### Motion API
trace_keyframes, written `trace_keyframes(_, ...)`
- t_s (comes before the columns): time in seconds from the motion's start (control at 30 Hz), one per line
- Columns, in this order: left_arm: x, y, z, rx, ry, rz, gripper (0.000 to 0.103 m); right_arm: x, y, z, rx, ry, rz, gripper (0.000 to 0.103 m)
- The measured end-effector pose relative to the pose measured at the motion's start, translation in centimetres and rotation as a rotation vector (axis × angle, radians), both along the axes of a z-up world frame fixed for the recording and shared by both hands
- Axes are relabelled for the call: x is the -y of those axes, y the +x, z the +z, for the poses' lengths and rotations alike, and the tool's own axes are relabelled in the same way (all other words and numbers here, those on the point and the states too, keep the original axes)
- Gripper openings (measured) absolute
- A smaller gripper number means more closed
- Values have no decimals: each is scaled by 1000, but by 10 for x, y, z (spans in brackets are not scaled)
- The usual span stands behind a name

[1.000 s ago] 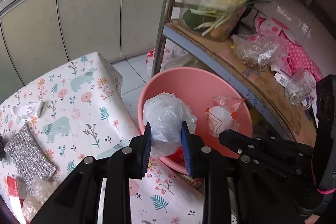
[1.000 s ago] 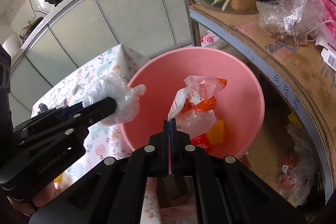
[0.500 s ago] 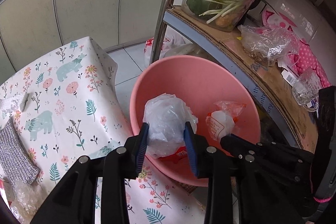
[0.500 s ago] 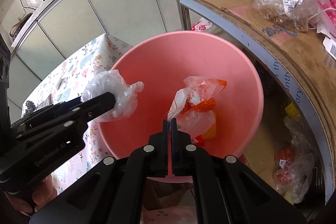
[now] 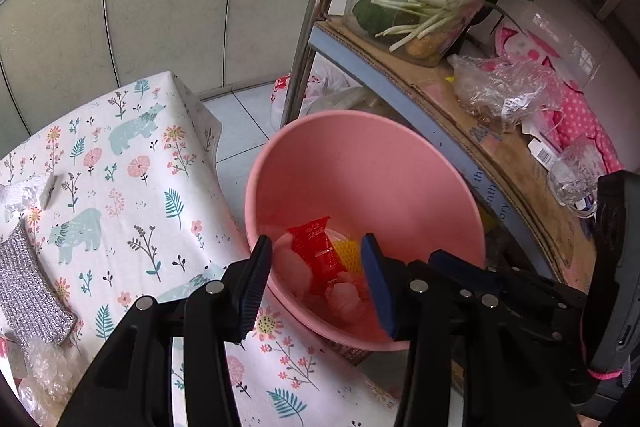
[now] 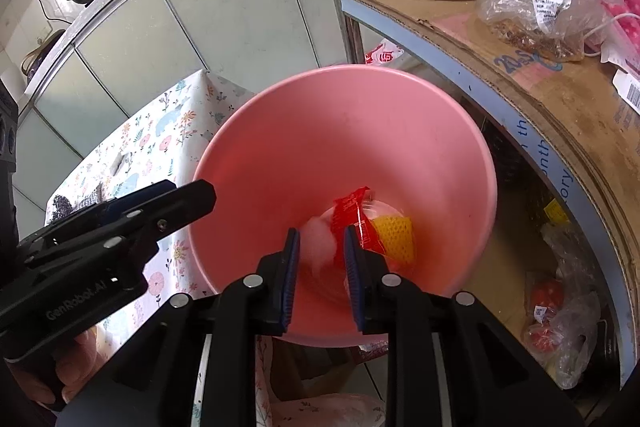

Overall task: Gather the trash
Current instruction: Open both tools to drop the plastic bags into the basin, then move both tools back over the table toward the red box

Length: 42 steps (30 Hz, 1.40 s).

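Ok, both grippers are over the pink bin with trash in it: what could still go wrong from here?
The pink bin sits close against the table edge, so withdrawing the left gripper or the right gripper, both empty with jaws opening, could knock its rim. Crumpled plastic remains by the silver scouring pad and may get missed.

Black claw (image 6: 319, 269), blue ribbed pads (image 6: 291, 267), silver screws.

Both wrist views look steeply down from close above into the pink bin (image 5: 360, 163), sharing it, the floral tablecloth (image 5: 120, 187) and the shelf (image 6: 560, 99).
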<state>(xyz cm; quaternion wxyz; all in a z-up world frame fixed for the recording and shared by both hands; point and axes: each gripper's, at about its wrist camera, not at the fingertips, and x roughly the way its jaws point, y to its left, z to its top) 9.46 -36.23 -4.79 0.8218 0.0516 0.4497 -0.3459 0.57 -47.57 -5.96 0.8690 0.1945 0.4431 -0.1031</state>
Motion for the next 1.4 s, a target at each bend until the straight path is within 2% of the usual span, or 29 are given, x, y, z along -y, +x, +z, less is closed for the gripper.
trace_keyframes(0.4,-28,-24,31,45,-43,19,46,-25,-13,27,65,-7,55,23)
trace_keyframes(0.83,-86,-53,62,120,-28,70,46,-77,-24,50,112,-1,179,23)
trace_keyframes(1.17,-133,-68,73,157,-16,141,46,-114,-25,52,106,-2,263,24)
trace_keyframes(1.4,-171,-73,67,153,-1,197,46,-137,-25,53,98,-9,309,24)
